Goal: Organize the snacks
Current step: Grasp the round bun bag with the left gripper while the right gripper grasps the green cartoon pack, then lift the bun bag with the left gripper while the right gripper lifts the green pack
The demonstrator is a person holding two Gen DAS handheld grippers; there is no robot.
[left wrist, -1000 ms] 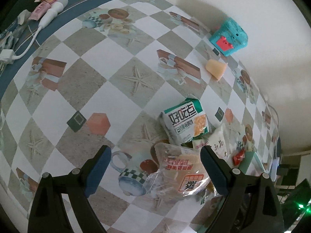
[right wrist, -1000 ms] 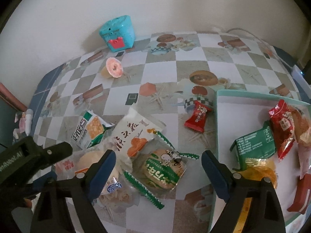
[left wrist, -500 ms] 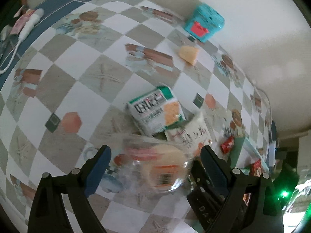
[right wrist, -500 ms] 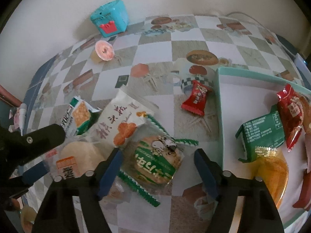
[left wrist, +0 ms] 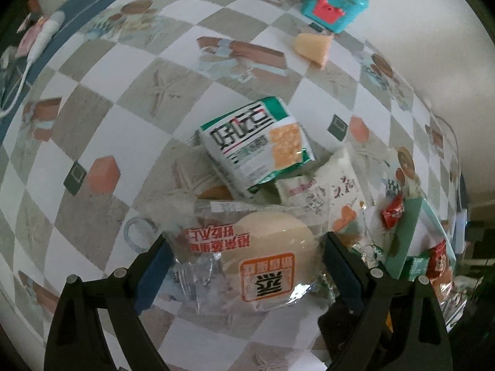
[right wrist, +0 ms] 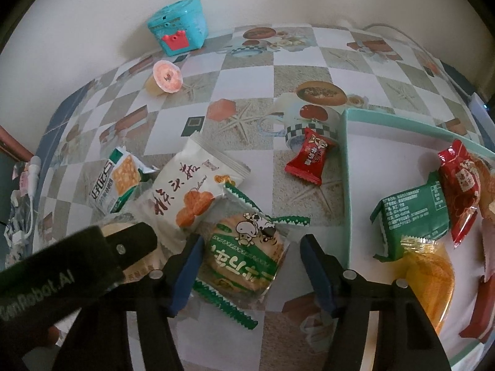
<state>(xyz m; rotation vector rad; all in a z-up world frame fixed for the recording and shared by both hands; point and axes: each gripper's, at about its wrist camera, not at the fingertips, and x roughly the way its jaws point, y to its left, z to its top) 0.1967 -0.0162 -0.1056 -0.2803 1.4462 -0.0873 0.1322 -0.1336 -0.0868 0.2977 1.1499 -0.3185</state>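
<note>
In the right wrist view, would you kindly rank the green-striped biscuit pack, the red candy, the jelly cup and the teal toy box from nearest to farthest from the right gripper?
1. Green-striped biscuit pack: between the closing jaws of the right gripper.
2. Red candy: ahead, slightly right, beside the tray's wall.
3. Jelly cup: far ahead, left.
4. Teal toy box: farthest, against the wall.

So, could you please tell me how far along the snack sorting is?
Partly done: the tray already holds several packets. In hand: the right gripper jaws are closing around the green-striped cookie; the left gripper straddles the bun packet, not yet gripped. The red candy, cracker pack and white packet remain on the table.
</note>
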